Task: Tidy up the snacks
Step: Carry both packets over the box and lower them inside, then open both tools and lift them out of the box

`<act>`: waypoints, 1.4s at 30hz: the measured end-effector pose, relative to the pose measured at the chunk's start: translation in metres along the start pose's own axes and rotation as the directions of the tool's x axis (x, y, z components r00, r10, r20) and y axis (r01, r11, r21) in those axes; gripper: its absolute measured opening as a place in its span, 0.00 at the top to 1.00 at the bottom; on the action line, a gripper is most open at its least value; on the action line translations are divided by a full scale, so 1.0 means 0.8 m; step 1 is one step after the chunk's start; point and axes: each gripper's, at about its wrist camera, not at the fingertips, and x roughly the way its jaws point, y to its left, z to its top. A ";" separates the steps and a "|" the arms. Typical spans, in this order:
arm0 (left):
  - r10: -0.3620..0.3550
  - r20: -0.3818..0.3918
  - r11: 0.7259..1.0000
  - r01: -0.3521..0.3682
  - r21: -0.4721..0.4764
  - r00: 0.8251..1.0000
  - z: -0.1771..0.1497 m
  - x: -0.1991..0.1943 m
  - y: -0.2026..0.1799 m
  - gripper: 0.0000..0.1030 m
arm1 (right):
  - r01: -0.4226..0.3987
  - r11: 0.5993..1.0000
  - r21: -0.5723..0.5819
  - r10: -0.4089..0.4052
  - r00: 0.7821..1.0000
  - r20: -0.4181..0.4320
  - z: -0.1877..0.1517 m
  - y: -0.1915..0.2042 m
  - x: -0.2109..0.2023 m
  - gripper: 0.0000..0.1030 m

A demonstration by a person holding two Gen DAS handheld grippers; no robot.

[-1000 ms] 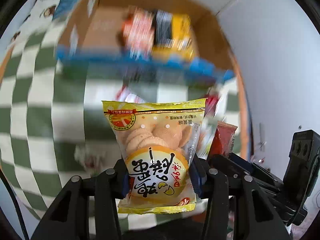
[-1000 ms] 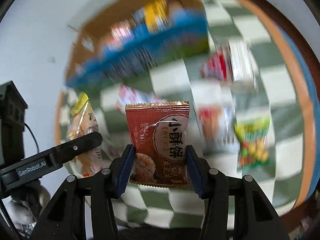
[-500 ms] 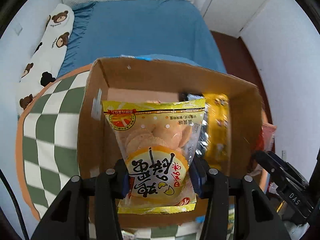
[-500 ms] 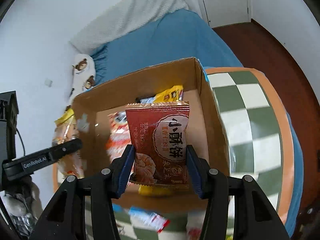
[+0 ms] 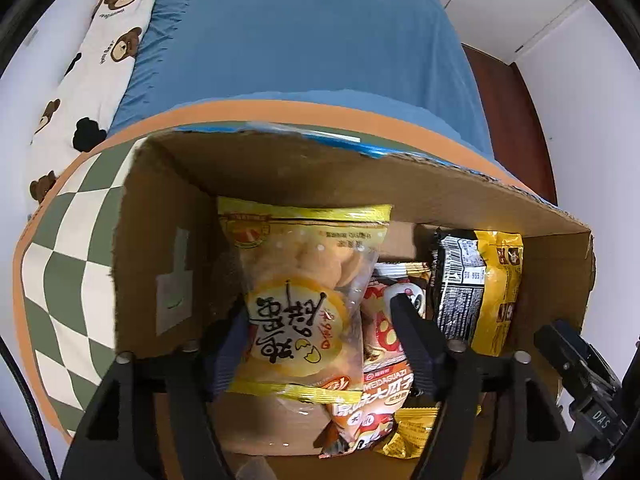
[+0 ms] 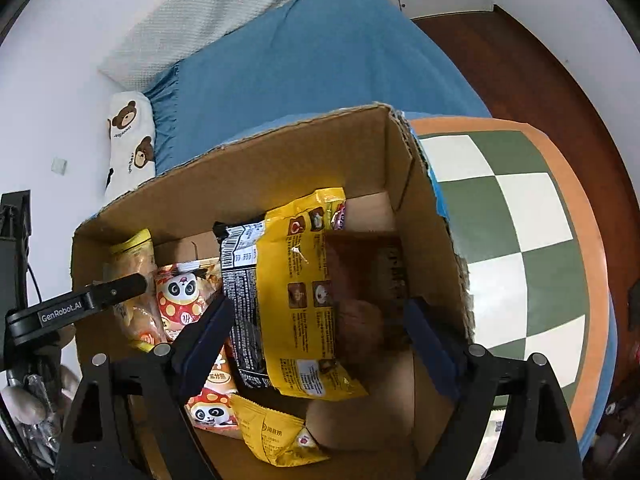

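Observation:
A cardboard box (image 5: 280,168) stands on the checked table; it also shows in the right wrist view (image 6: 280,168). My left gripper (image 5: 320,320) is open inside the box, its jaws apart around a yellow egg-biscuit bag (image 5: 298,296) that stands on the box floor at the left. My right gripper (image 6: 316,320) is open inside the box's right side; the red biscuit packet (image 6: 366,280) lies between its spread fingers, in shadow. A yellow-and-black bag (image 6: 288,280) and a panda packet (image 6: 182,296) lie in the box.
The green-and-white checked tablecloth (image 6: 516,208) with an orange border extends right of the box. A blue bed (image 5: 304,40) and a bear-print pillow (image 5: 92,64) lie beyond. The left gripper's finger (image 6: 100,298) shows in the right wrist view.
Both grippers went from above the table down into the box and opened. The egg-biscuit bag and the red packet now rest in the box, released.

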 end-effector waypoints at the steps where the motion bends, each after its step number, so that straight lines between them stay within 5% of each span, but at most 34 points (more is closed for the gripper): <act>1: 0.002 0.002 1.000 -0.002 0.009 1.000 -0.001 0.000 -0.003 0.25 | 0.009 1.000 -0.003 -0.009 1.000 -0.002 0.001 0.001 0.002 0.13; 14: 0.042 0.097 0.999 -0.044 0.028 0.994 -0.057 -0.029 -0.011 0.20 | 0.082 0.995 -0.051 -0.081 0.996 0.022 -0.031 0.017 -0.019 0.10; 29: 0.064 0.322 0.992 -0.097 0.086 0.945 -0.170 -0.121 -0.042 0.20 | 0.164 0.982 -0.095 -0.142 0.969 0.201 -0.119 0.032 -0.117 0.04; 37: 0.027 0.388 0.993 -0.070 0.096 0.921 -0.233 -0.168 -0.051 0.20 | 0.175 0.979 -0.107 -0.136 0.945 0.298 -0.170 0.041 -0.175 0.04; 42: 0.009 0.389 0.995 -0.046 0.086 0.921 -0.270 -0.181 -0.047 0.20 | 0.133 0.985 -0.107 -0.097 0.953 0.286 -0.207 0.036 -0.194 0.04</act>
